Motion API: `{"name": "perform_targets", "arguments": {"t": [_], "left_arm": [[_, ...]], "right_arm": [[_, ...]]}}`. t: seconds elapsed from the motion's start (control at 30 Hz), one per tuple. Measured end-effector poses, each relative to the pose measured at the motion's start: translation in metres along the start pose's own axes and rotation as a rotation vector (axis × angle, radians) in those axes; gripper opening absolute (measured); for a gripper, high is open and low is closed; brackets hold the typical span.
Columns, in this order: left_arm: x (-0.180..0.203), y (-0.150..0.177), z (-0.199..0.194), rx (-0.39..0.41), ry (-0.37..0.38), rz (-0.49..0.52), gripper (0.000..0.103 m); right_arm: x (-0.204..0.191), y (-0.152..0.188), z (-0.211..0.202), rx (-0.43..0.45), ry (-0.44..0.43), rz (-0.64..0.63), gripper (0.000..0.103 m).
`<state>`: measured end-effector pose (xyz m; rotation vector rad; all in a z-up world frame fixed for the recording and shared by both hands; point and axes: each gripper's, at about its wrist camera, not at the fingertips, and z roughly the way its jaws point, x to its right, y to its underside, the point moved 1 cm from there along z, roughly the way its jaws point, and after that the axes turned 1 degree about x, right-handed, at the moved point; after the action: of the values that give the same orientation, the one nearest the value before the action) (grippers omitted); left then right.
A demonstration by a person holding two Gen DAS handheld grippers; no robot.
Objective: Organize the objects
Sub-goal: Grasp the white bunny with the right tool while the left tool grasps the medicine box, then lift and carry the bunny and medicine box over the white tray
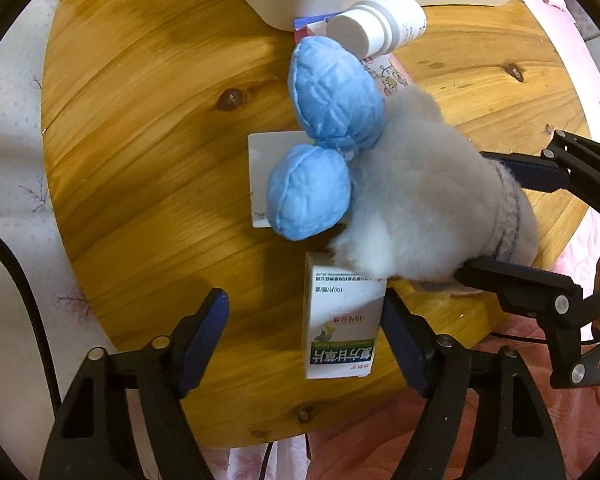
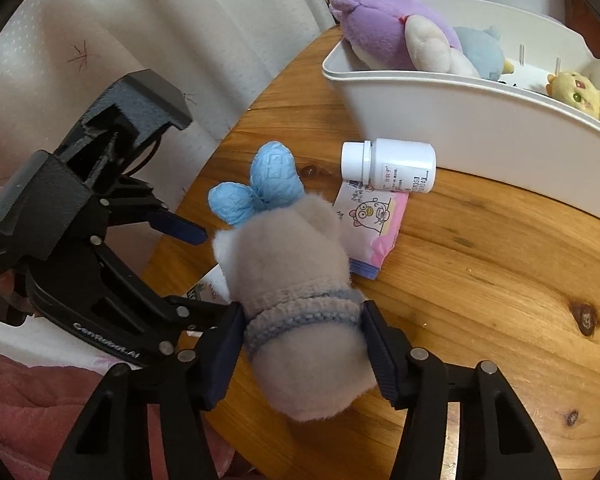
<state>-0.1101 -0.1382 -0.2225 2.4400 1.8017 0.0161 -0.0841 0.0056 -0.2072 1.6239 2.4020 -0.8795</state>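
My right gripper (image 2: 300,344) is shut on a grey plush toy (image 2: 296,280) with a blue bow (image 2: 260,192), held over the round wooden table (image 2: 500,280). The toy also shows in the left wrist view (image 1: 420,208), with the right gripper (image 1: 512,224) around it. My left gripper (image 1: 304,320) is open, its fingers on either side of a white medicine box (image 1: 340,324) lying on the table. A white pill bottle (image 2: 388,164) lies on its side on a pink tissue pack (image 2: 376,220).
A white bin (image 2: 460,112) at the back holds a purple plush (image 2: 392,28), a blue plush and a yellow plush (image 2: 580,96). A white card (image 1: 260,172) lies under the bow. Pink bedding (image 1: 480,360) borders the table's near edge.
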Motion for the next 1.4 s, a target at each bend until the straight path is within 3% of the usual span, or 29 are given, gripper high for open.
{"name": "perform_targets", "arguments": {"t": [0.1,0.27,0.33,0.5,0.7,1.13,1.23,1.37,1.4], "left_arm": [[-0.001,-0.001,0.001,-0.007,-0.005,0.005,0.069],[-0.008,-0.002,0.004,-0.019,-0.002,0.001,0.043],[-0.013,-0.001,0.003,-0.011,0.009,-0.005,0.038],[-0.027,0.003,-0.010,0.045,0.016,0.008,0.038],[-0.051,0.013,-0.022,0.056,0.009,-0.003,0.038],[-0.113,0.042,-0.072,0.076,-0.005,-0.213,0.038],[-0.068,0.032,-0.079,0.103,-0.020,-0.231,0.038],[-0.068,0.052,-0.098,0.152,-0.053,-0.224,0.038],[-0.070,0.039,-0.109,0.163,-0.057,-0.226,0.038]], "right_arm": [[-0.001,-0.002,0.000,-0.010,0.001,-0.001,0.054],[-0.004,-0.004,0.002,-0.021,-0.004,0.011,0.051],[-0.007,-0.004,0.001,-0.021,0.003,0.015,0.050],[-0.021,-0.004,0.002,-0.023,0.019,0.020,0.050],[-0.039,-0.006,0.001,-0.013,0.056,0.012,0.049],[-0.065,-0.028,-0.029,-0.034,0.019,-0.031,0.049],[-0.058,-0.026,-0.061,-0.023,0.006,-0.045,0.049],[-0.063,-0.028,-0.076,0.002,0.011,-0.077,0.049],[-0.062,-0.030,-0.081,0.012,0.013,-0.087,0.049]]}}
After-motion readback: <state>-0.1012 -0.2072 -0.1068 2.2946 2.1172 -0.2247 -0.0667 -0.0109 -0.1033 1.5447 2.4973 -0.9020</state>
